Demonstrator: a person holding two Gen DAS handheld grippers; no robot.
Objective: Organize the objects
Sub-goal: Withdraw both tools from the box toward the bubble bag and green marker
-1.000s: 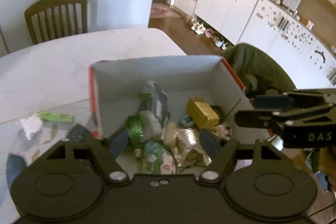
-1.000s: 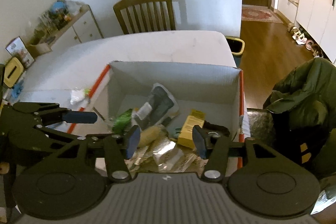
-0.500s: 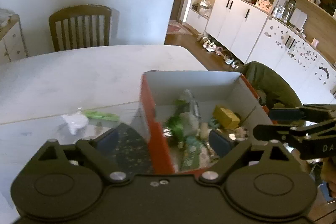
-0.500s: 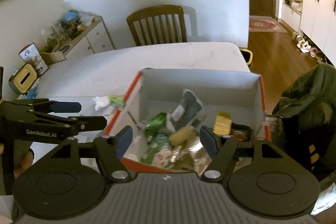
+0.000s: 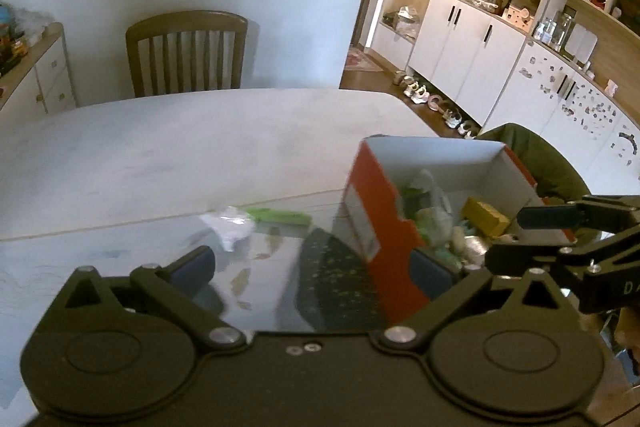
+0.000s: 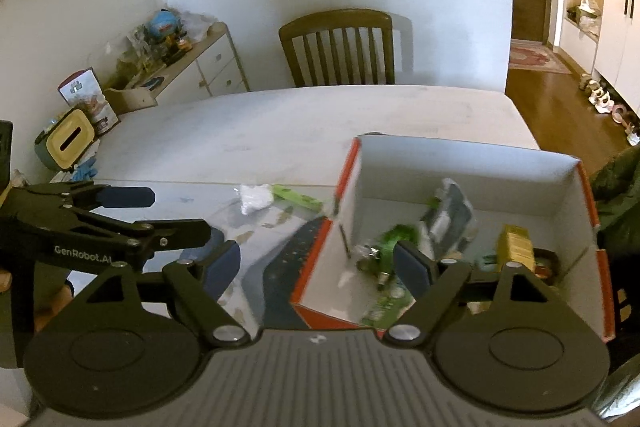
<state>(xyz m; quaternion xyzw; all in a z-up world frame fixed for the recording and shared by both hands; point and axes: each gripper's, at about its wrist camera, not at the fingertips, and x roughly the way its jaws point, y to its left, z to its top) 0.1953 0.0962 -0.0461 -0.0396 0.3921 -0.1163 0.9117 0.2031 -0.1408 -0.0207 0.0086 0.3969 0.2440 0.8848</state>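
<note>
An orange cardboard box (image 5: 372, 223) with a white inside (image 6: 472, 167) stands at the table's right end, filled with several snack packets and a yellow carton (image 5: 486, 217) (image 6: 516, 247). A crumpled white wrapper (image 5: 230, 227) (image 6: 254, 197) and a green packet (image 5: 280, 215) (image 6: 298, 199) lie on the table left of the box. My left gripper (image 5: 312, 267) is open and empty, near the box's left wall. My right gripper (image 6: 320, 265) is open and empty, over the box's near left corner.
A white table (image 5: 180, 139) stretches away, with a glass cover on its near part. A wooden chair (image 5: 186, 53) stands at its far side. A green jacket (image 5: 540, 163) hangs right of the box. A tissue box (image 6: 66, 143) sits at the table's left edge.
Both grippers have pulled back and swung left, away from above the box. Both sets of jaws have opened wider. The box now sits at the right of both views.
</note>
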